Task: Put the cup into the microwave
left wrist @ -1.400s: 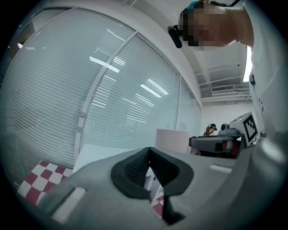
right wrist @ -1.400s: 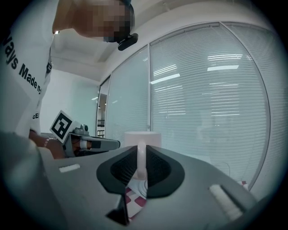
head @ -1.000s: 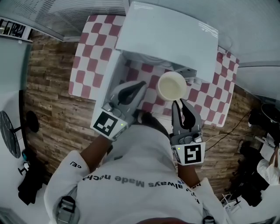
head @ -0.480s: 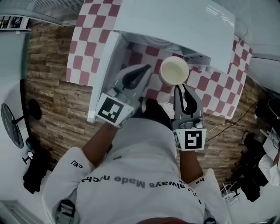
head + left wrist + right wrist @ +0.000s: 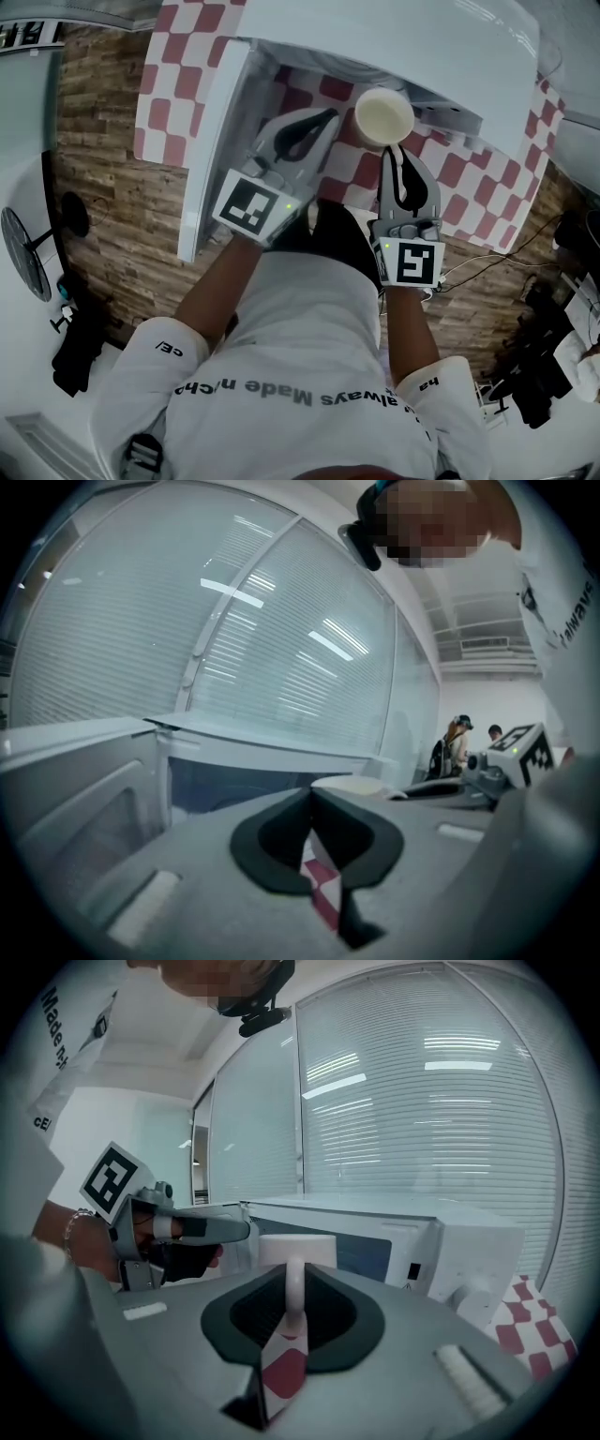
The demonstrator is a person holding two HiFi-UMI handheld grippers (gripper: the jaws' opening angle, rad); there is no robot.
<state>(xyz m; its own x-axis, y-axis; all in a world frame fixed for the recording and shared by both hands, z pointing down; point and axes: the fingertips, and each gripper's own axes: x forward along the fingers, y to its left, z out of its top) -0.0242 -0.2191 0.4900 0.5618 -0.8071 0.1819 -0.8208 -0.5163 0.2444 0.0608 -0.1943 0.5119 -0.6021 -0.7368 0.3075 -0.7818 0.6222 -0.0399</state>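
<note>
My right gripper (image 5: 391,154) is shut on the handle of a cream cup (image 5: 383,119), which it holds upright in the air in front of the white microwave (image 5: 412,37). In the right gripper view the cup (image 5: 296,1253) shows past the closed jaws of the right gripper (image 5: 293,1299), level with the microwave's dark opening (image 5: 361,1251). The microwave door (image 5: 211,141) stands swung open to the left. My left gripper (image 5: 328,119) is shut with nothing in it, between the door and the cup. From the left gripper view, the left gripper (image 5: 310,799) points at the cavity (image 5: 225,787).
The microwave stands on a table with a red and white checked cloth (image 5: 167,89). Wooden flooring (image 5: 103,187) lies to the left, with a black fan stand (image 5: 23,267) on it. Cables and dark bags (image 5: 548,375) sit at the right. Two people (image 5: 467,738) stand far off.
Both grippers have moved forward toward the microwave, and the cup has travelled with the right one, closer to the opening. The jaws stay as they were.
</note>
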